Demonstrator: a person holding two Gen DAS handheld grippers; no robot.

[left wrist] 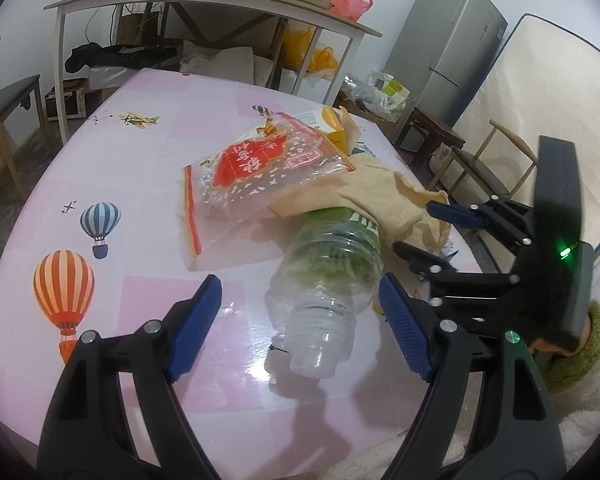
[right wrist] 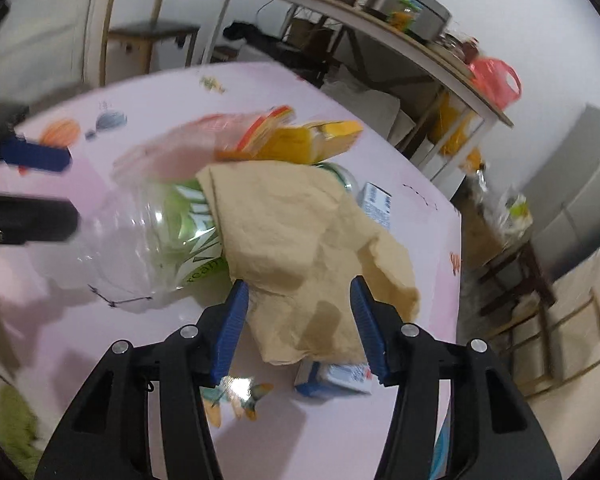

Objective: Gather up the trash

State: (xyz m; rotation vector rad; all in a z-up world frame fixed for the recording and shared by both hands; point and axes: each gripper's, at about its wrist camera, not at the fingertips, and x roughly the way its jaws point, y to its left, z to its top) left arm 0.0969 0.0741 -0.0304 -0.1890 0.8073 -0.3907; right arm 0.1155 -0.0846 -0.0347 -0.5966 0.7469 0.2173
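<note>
Spreading wide, the left gripper has its jaws apart around the neck of a clear plastic bottle, not pressing it. The right gripper has loose jaws on each side of a crumpled brown paper. All the trash lies on a pink table with balloon pictures. A red snack bag sits at eleven o'clock from the bottle. A grey fridge stands at two o'clock. Both grippers tilt down.
</note>
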